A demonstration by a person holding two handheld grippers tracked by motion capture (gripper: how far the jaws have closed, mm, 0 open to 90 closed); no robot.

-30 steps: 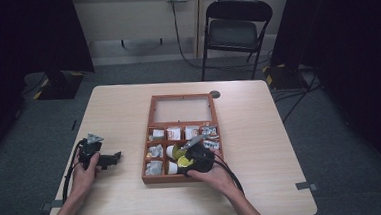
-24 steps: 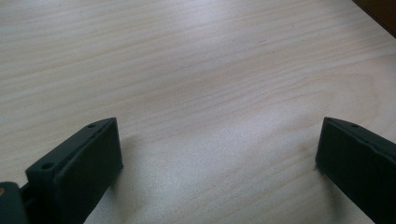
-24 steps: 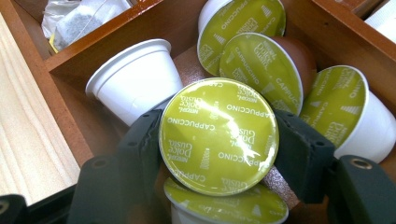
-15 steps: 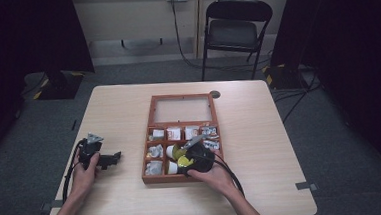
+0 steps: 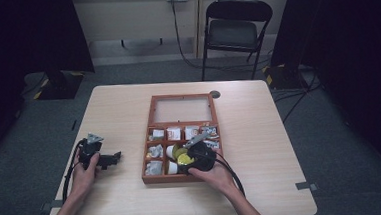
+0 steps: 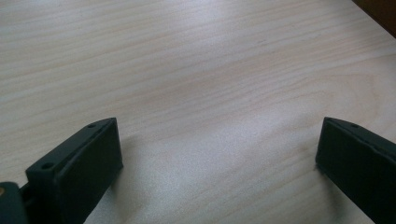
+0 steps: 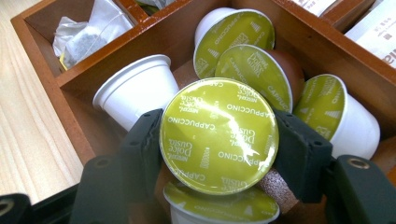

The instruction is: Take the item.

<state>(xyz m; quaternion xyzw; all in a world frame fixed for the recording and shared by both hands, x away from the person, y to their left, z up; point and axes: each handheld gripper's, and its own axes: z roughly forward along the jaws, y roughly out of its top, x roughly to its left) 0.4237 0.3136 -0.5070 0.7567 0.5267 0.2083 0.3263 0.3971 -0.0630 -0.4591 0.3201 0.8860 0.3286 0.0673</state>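
Capsule grip first: the right gripper (image 7: 218, 140) has its two black jaws closed against the sides of a coffee capsule (image 7: 218, 134) with a yellow-green foil lid printed "Cappuccino", one pad on the left rim and one on the right, so the jaws stand at a middling width set by the capsule's body. The lid faces the camera of the right gripper view, and the brown body shows just below the right pad. The held capsule sits over a compartment of the wooden box (image 7: 50, 77), among other capsules (image 7: 254, 70) of the same kind; a white one lies on its side (image 7: 135, 88) to the left, its lid turned away, and another lid shows right under the held one. A neighbouring compartment holds a clear sachet (image 7: 88, 35). In the high view the right gripper (image 5: 194, 157) is in the near row of the box (image 5: 180, 99), with the yellow lid (image 5: 184, 159) showing at its front and the person's right hand (image 5: 215, 176) behind it. The left gripper (image 5: 106, 159) lies well apart, on the bare table (image 5: 260, 133) to the left of the box, under the left hand (image 5: 84, 171). In the left gripper view its fingers (image 6: 88, 158) stand wide apart with only pale wood grain between them, resting close to the tabletop and holding nothing.
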